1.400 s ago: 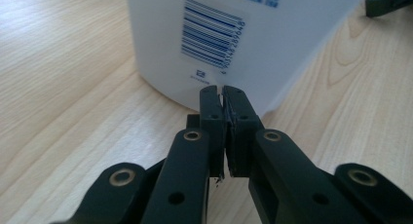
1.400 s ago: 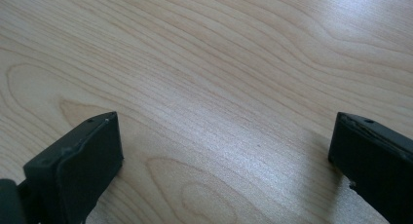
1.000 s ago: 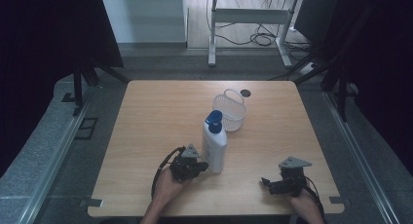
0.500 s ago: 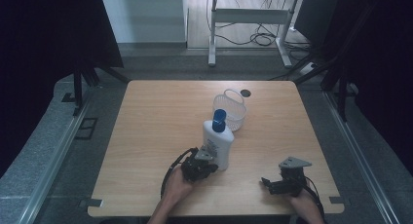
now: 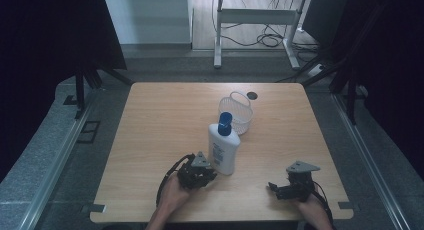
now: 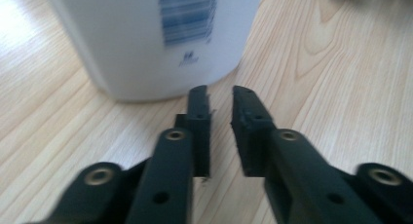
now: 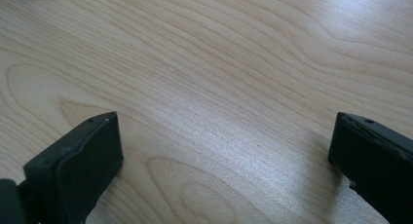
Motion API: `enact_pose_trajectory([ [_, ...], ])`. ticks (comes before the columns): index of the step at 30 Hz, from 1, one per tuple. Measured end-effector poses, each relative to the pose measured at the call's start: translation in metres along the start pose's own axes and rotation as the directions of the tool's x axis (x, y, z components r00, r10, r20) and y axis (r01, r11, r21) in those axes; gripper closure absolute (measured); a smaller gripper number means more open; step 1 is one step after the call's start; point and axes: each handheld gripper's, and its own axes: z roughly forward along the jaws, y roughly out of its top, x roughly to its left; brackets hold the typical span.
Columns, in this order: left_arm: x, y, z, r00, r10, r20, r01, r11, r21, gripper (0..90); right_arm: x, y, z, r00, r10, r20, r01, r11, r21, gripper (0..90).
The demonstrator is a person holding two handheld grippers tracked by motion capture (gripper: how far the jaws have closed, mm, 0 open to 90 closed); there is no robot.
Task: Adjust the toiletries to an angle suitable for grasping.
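Note:
A white bottle [image 5: 223, 150] with a blue cap [image 5: 225, 118] stands upright near the middle of the wooden table [image 5: 165, 120]. My left gripper [image 5: 212, 174] lies on the table just left of the bottle's base, pointing at it. In the left gripper view the bottle [image 6: 156, 34] stands right in front of my left gripper [image 6: 220, 95], whose jaws are nearly together with nothing between them. My right gripper [image 5: 273, 188] rests near the front right of the table. In the right gripper view my right gripper [image 7: 224, 131] stands wide open over bare wood.
A small white wire basket [image 5: 236, 112] sits just behind the bottle. A small dark disc [image 5: 252, 95] lies beyond it near the far edge. The table's front edge runs just below both hands.
The bottle has shifted slightly to the right. My left gripper pushed toward it, then drew back a little. The right gripper has stayed put.

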Motion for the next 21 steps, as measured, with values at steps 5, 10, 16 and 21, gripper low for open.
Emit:
enact_pose_trajectory([
  [5,-0.003,-0.01,-0.005,0.9996,0.0,-0.029,0.0,0.9998,0.018,60.7,0.0,0.0,0.0,1.0,0.001,0.0,-0.001,1.0,0.0,0.0],
  [10,-0.009,-0.016,-0.008,0.9993,0.009,-0.038,-0.007,0.999,0.044,52.0,0.0,0.0,0.0,1.0,0.0,0.0,0.0,1.0,0.0,0.0],
  [16,-0.015,-0.029,-0.006,0.998,-0.007,-0.063,0.011,0.9979,0.063,35.1,0.0,0.0,0.0,1.0,-0.001,0.0,0.001,1.0,0.0,0.0],
  [21,-0.013,-0.034,-0.005,0.9951,-0.024,-0.096,0.028,0.9988,0.04,25.6,0.0,0.0,0.0,1.0,-0.001,0.0,0.001,1.0,0.0,0.0],
])
